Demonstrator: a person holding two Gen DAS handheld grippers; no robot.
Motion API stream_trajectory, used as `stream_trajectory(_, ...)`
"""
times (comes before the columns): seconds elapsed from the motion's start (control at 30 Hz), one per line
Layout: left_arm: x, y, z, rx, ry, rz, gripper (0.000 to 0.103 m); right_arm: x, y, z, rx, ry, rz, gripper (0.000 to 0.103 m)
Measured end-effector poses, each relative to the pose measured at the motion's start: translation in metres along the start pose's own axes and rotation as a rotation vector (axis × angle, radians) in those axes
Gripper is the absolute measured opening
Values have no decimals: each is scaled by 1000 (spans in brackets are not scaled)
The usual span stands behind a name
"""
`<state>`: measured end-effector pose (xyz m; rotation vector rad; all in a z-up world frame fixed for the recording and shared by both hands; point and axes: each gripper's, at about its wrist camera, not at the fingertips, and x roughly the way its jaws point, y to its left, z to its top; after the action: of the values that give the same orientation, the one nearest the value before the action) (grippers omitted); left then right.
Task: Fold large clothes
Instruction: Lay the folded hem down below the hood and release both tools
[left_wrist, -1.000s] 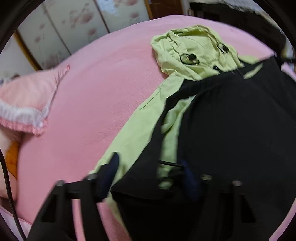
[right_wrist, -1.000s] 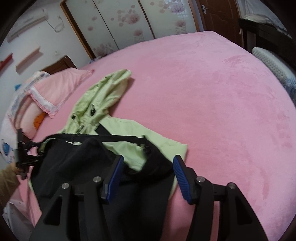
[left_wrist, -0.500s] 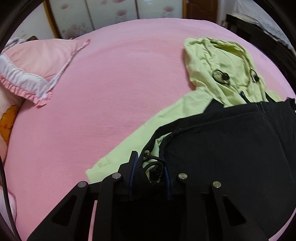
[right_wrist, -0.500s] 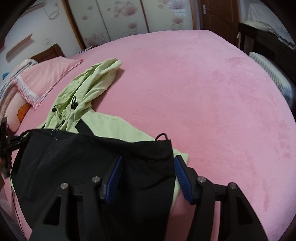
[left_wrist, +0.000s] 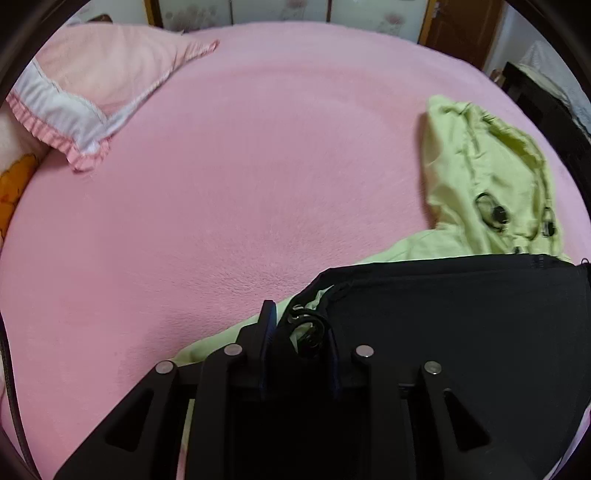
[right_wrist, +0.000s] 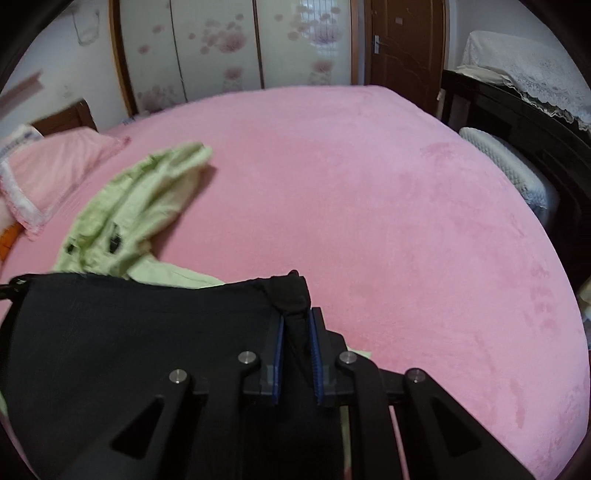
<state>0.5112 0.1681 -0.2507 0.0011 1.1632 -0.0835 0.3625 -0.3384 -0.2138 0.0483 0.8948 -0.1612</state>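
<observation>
Black garment (left_wrist: 461, 332) lies on the pink bed (left_wrist: 258, 184), over a lime-green hooded jacket (left_wrist: 487, 177). Left gripper (left_wrist: 299, 332) fingers easing apart but still pinching one corner w/ drawcord – right gripper (right_wrist: 295, 336) fingers closing, clenched on the opp. corner. Pink pillow (left_wrist: 96, 81) well apart.

My left gripper (left_wrist: 297, 325) points steeply down, its jaws opening slightly while bunched black fabric (left_wrist: 461, 314) and a loop of cord sit between them, the blue pads (left_wrist: 266, 332) pressing on the cloth. My right gripper (right_wrist: 296, 325) is also angled downward; its jaws are closing, nearly together, with a corner of the same black fabric pinched between the ribbed blue pads (right_wrist: 314, 347). Neither hand shows in either view.
</observation>
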Motion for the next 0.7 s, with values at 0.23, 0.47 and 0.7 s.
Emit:
stream_trajectory(0.23,-12,51,2,-186,-72,11,59,8,5,-1,-14,54,-67,21)
stream_trajectory(0.47,-39,101,-14,-332,-112,65,60,-18,-5,3,75,10,-54,23)
stream_trajectory(0.7,-56,46,-41,-131,-130,53,60,-55,15,5,52,-50,-1,23)
